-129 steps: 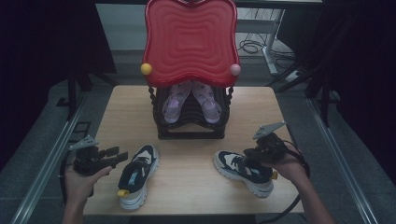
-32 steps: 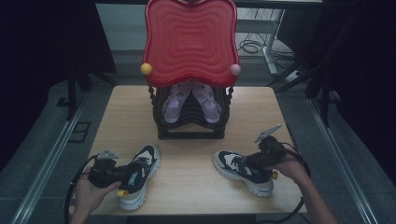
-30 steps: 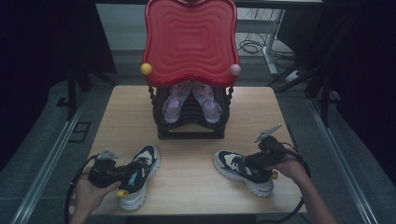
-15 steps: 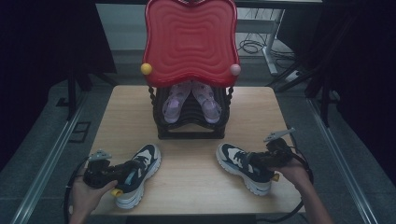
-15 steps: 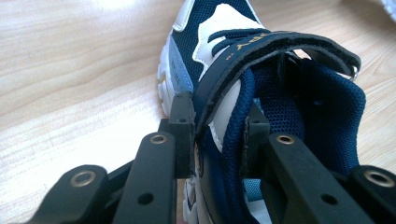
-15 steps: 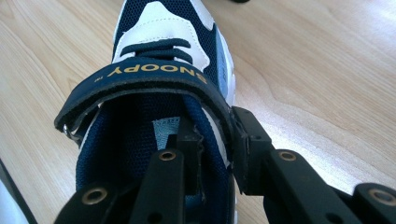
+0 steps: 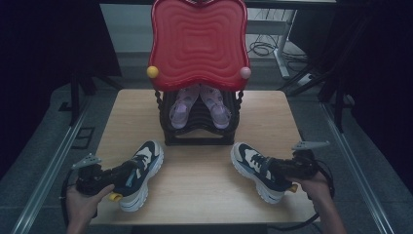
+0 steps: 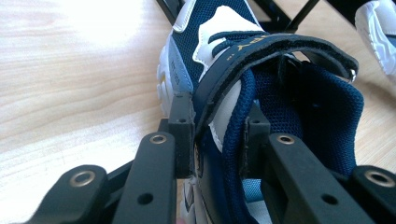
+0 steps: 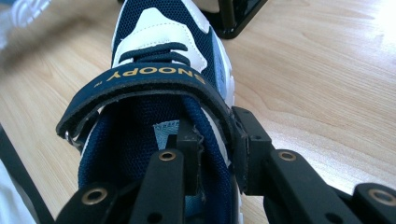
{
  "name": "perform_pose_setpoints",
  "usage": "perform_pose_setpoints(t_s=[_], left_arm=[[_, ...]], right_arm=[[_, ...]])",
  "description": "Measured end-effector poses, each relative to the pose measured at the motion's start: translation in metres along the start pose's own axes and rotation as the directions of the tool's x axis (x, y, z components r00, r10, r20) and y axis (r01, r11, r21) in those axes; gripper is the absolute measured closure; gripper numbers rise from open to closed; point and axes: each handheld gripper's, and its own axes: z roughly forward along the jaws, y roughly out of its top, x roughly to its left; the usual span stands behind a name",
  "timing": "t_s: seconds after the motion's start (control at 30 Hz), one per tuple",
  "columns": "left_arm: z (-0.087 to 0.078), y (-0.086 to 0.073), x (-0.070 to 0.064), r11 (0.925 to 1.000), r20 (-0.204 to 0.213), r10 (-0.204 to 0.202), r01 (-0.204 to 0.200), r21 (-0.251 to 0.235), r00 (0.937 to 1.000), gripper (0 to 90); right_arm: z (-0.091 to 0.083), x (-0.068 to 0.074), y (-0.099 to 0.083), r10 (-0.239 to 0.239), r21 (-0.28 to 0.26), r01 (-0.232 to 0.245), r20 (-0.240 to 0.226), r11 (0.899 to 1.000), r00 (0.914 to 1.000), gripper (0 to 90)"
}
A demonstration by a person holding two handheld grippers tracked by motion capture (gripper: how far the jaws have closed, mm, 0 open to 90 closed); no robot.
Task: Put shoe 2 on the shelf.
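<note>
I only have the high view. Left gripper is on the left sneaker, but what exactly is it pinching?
Observer: The left gripper has its jaws shut on the sneaker's side wall by the collar: one jaw outside, one inside the opening, with the strap crossing between them.
Operator: Right side the same?
Observer: Yes. The right gripper clamps the right sneaker's collar wall, one jaw inside the shoe and one outside.
Operator: Any text on the strap? Too small for me.
Observer: The right sneaker's strap reads SNOOPY in gold letters.
</note>
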Motion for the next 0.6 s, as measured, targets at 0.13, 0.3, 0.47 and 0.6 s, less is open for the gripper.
perform_pose_setpoints(t_s=[0.13,0.3,0.47,0.6], left_arm=[[-0.006,0.002,0.002,0.9990,0.012,-0.013,0.014,-0.042,0.9998,72.3],[-0.010,0.004,0.005,0.9962,0.017,-0.026,0.028,-0.083,0.9995,72.3],[-0.013,0.007,0.008,0.9916,0.024,-0.040,0.043,-0.122,0.9989,72.3],[-0.015,0.009,0.009,0.9871,0.024,-0.046,0.049,-0.152,0.9987,72.4]], right_arm=[[-0.006,-0.002,-0.007,0.055,-0.078,-0.056,-0.012,0.995,0.9984,74.5],[-0.012,-0.004,-0.014,0.109,-0.171,-0.109,-0.006,0.979,0.9940,74.5],[-0.018,-0.007,-0.017,0.159,-0.233,-0.154,0.004,0.960,0.9873,74.5],[-0.021,-0.009,-0.019,0.189,-0.287,-0.178,0.012,0.941,0.9818,74.3]])
